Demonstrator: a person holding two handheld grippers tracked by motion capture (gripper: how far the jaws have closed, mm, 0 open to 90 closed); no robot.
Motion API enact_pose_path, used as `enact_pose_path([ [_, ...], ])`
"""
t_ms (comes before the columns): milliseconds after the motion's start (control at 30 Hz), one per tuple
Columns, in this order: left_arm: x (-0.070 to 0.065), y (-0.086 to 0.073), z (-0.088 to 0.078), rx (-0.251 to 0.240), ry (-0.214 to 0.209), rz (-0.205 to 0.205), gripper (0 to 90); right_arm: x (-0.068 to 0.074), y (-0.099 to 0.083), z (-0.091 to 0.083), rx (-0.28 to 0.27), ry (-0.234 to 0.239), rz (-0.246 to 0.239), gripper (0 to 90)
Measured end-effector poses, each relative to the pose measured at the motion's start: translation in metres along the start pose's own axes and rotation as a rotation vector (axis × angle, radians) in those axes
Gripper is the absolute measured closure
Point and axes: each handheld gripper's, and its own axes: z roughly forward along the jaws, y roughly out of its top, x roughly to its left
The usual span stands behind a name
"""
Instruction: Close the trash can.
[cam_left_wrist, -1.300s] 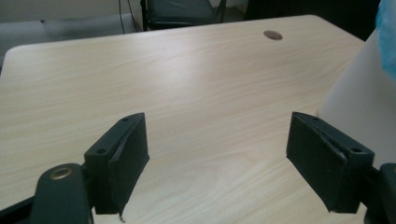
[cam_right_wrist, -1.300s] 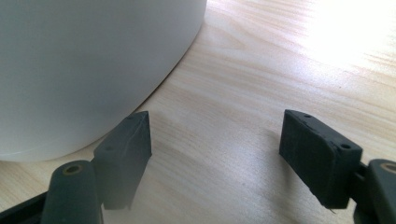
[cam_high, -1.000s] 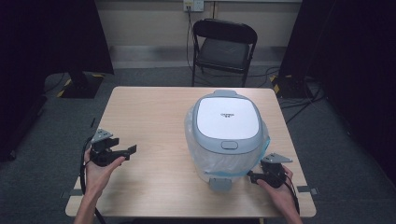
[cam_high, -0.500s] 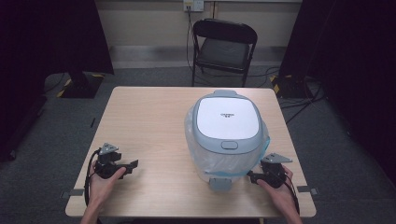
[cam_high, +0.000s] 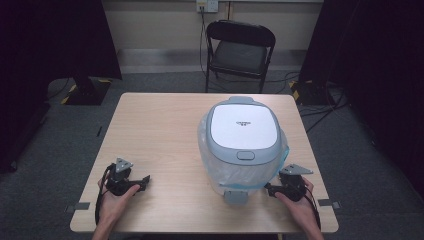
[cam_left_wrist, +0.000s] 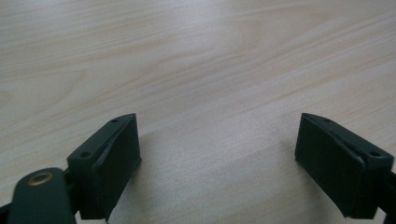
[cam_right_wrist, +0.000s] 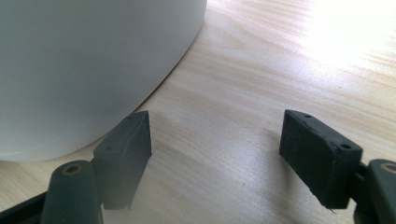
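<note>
I am holding the left tool (cam_high: 145, 180) low over the near left part of the counter (cam_high: 160, 130), its tips pointing toward the counter's middle. The left gripper view is showing the two black jaws standing wide apart over bare wood grain with nothing between them: released. That view is giving the grain and the jaws' shadow up close, which the high view is not resolving.

At centre right the bin (cam_high: 242, 145) is standing upright on the counter, white and grey lid (cam_high: 242, 127) shut, a clear bag (cam_high: 210, 165) bulging out around the body under the lid. Seen from above, its long axis is running from the near edge toward the far edge, with the lid button (cam_high: 245, 155) and the foot pedal (cam_high: 235, 196) facing me. The high view is giving that whole outline; the right gripper view is giving the bin's curved white wall (cam_right_wrist: 84, 70) close on the jaw side.

I am resting the right tool (cam_high: 267, 190) near the right corner, just beside the bin's base, pointing at it. Its jaws are standing wide, gripping nothing; whether the nearer jaw is touching the wall I cannot tell.

Beyond the counter, a black folding chair (cam_high: 240, 47) is standing.
</note>
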Motion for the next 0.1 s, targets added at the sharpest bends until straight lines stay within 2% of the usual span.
enact_pose_path([
  [100,0.0002,0.0001,-0.0001,0.004,0.005,0.007,12.7,0.0000,0.0000,0.0000,0.000,0.000,0.000,24.1],
])
